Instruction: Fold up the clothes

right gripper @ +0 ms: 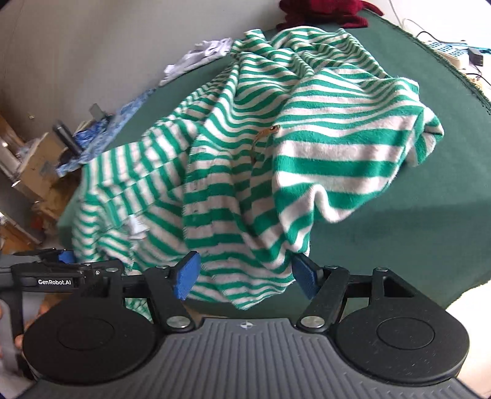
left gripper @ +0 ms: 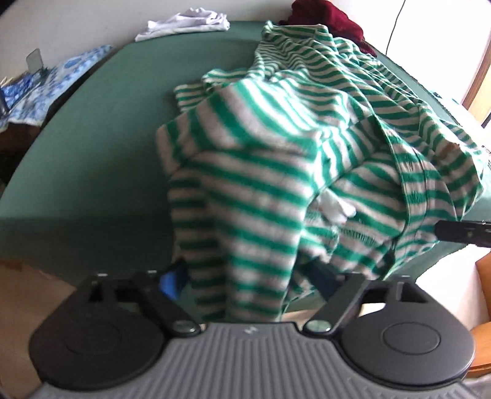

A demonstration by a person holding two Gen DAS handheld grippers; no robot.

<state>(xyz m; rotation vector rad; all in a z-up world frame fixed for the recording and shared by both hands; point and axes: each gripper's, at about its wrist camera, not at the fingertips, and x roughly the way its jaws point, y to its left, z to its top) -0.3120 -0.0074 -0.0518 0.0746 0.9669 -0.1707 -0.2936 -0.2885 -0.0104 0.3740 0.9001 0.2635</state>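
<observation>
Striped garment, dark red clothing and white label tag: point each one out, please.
striped garment [right gripper: 322,153], right wrist view, on a broad upper fold.
dark red clothing [left gripper: 325,17], left wrist view, on the heap's top.
white label tag [left gripper: 334,208], left wrist view, on its middle.

We see the left gripper [left gripper: 245,276] up close: a grey ribbed body, two black round discs either side, black linkage arms pinned with silver screws, one blue pad [left gripper: 172,280] peeking out. Over on the right gripper [right gripper: 245,273] it is the same build, with a small compass-like mark on the grey ribs and both ribbed blue pads [right gripper: 186,274] clear. Viewed from the right wrist, the left unit's black side reads "GenRobot.AI" in white.
</observation>
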